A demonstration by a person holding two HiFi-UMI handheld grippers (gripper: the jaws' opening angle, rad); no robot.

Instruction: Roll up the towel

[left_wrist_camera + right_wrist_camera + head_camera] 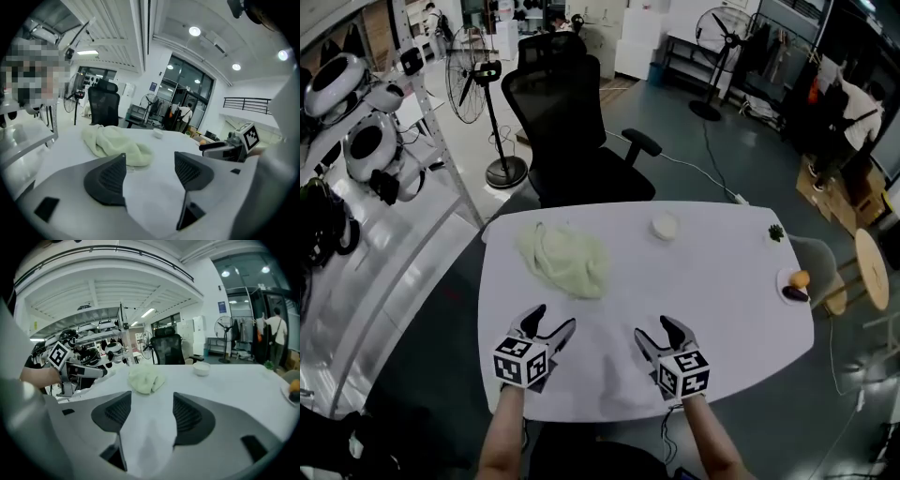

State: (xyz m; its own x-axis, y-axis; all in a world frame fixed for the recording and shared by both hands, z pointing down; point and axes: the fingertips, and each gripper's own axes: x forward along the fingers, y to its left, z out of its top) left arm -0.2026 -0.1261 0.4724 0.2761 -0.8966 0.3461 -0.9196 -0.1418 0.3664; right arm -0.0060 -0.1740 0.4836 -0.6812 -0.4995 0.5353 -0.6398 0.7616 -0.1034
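Approaching: your left tool (551,324) and right tool (655,331) both gape empty | towel (565,260) lies crumpled ahead of them | next: spread it flat

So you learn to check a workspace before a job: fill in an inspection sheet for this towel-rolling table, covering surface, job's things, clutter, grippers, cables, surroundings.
Surface: white rounded table, mostly bare.
Job's things: pale green cloth towel, crumpled in a heap at far left, not rolled.
Clutter: small white bowl at far edge; small green item and white plate with orange and purple pieces at right end.
Grippers: left gripper and right gripper open, empty, over the near edge, apart from the towel.
Cables: thin cable on the floor behind the table.
Surroundings: black mesh office chair behind the table; standing fan beside it.
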